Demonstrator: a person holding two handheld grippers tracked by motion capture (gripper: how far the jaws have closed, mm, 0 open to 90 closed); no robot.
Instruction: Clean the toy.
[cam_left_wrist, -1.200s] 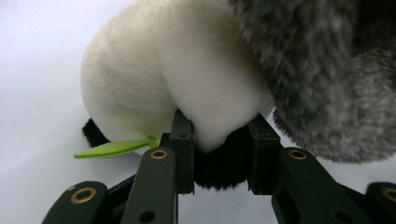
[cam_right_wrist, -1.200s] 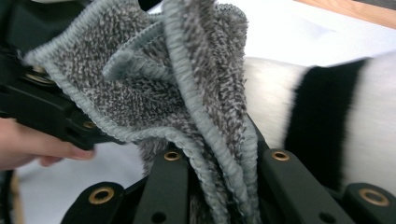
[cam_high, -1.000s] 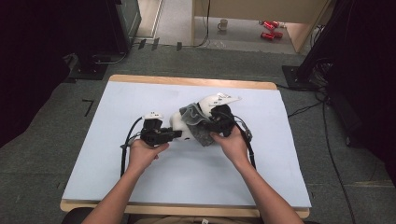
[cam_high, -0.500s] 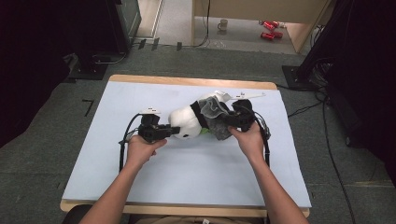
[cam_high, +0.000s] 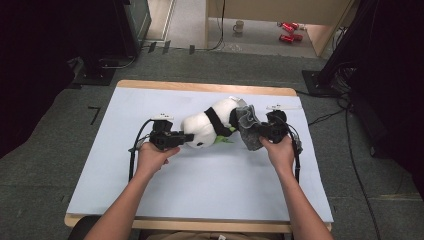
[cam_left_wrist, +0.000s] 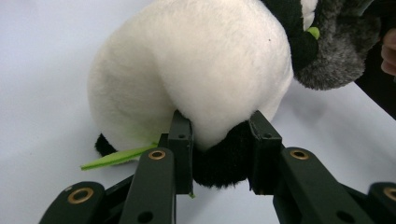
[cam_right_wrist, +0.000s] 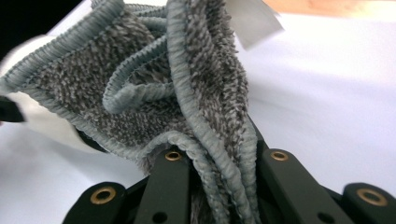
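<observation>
On the pale blue table, a plush black-and-white panda lies lengthwise left to right. The left gripper clamps its black-and-white end to steady it; the right gripper pinches a grey fringed cloth bunched against the opposite end.

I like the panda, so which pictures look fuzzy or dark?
High view: room edges dark, table evenly lit, panda small and soft. Left gripper view: panda's white fur bright, claw blurry up close. Right gripper view: grey cloth sharp, background blurred.
</observation>
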